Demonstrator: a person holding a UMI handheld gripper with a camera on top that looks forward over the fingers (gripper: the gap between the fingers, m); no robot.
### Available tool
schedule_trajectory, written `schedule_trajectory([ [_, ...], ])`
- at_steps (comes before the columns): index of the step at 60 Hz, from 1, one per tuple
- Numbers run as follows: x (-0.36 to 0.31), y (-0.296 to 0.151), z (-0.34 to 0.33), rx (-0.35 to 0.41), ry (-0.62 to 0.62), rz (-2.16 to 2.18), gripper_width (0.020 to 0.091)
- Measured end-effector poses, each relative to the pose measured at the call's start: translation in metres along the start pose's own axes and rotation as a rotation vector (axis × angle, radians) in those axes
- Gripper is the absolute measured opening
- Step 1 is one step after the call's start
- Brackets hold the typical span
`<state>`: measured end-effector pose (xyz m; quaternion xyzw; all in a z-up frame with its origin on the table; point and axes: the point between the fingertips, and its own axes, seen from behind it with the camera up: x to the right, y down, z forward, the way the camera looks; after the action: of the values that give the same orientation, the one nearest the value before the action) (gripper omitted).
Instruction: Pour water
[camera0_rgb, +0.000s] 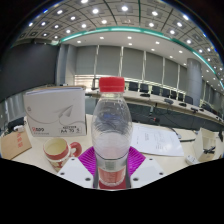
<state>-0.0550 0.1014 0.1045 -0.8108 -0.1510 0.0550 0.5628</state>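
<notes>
Between tool (111, 166) fingers, bottle (112, 128), mug (60, 152) beside

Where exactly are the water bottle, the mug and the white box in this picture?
water bottle (112, 125): gripper view, on its clear body, between the fingers.
mug (57, 153): gripper view, on its outer wall, beside the bottle.
white box (55, 115): gripper view, on its front face, behind the mug.

The white box (55, 111), beyond the fingers and beside the bottle (112, 130), bears red and dark print too small to read. The bottle's label shows no legible words.
</notes>
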Motion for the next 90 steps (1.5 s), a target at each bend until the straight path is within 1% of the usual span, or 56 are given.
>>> schedule_trajectory([
  [9,0.016,0.04,0.009,-0.053,0.004,0.099,0.037],
  [12,0.013,0.037,0.01,-0.034,0.004,0.097,0.0376],
  [13,0.013,0.04,0.009,-0.04,0.005,0.093,0.0386],
  [15,0.012,0.038,0.007,-0.025,0.006,0.092,0.0409],
  [16,0.014,0.033,-0.002,-0.015,0.008,0.095,0.0426],
  [20,0.013,0.039,0.008,-0.003,0.016,0.094,0.0499],
  [22,0.013,0.04,0.009,-0.008,0.02,0.093,0.053],
  [23,0.014,0.041,0.009,-0.02,0.025,0.095,0.0554],
  [24,0.014,0.043,0.009,-0.033,0.028,0.099,0.0598],
  [25,0.014,0.044,0.008,-0.045,0.03,0.104,0.066],
  [27,0.014,0.045,0.006,-0.063,0.032,0.114,0.0814],
  [28,0.016,0.045,0.0,-0.055,0.033,0.12,0.0876],
  [30,0.017,0.043,-0.006,-0.062,0.043,0.13,0.0831],
  [31,0.018,0.042,-0.009,-0.067,0.05,0.134,0.0827],
  [32,0.018,0.04,-0.013,-0.072,0.059,0.138,0.0831],
  [34,0.018,0.037,-0.022,-0.083,0.075,0.138,0.0863],
  [37,0.018,0.033,-0.035,-0.107,0.091,0.134,0.0859],
  [42,0.003,0.018,-0.077,-0.144,0.15,0.149,0.086],
  [46,-0.013,0.007,-0.116,-0.173,0.17,0.163,0.086],
  [51,-0.041,0.004,-0.174,-0.234,0.232,0.155,0.0861],
  [53,-0.052,0.0,-0.197,-0.244,0.252,0.146,0.0859],
  [61,-0.112,-0.009,-0.274,-0.259,0.262,0.115,0.0854],
  [71,-0.167,0.001,-0.34,-0.287,0.26,0.106,0.0853],
  [77,-0.188,0.005,-0.361,-0.288,0.239,0.105,0.0856],
  [81,-0.193,0.01,-0.371,-0.288,0.247,0.108,0.0857],
  [87,-0.196,0.015,-0.383,-0.308,0.253,0.082,0.0857],
  [90,-0.195,0.013,-0.381,-0.294,0.258,0.085,0.0858],
])
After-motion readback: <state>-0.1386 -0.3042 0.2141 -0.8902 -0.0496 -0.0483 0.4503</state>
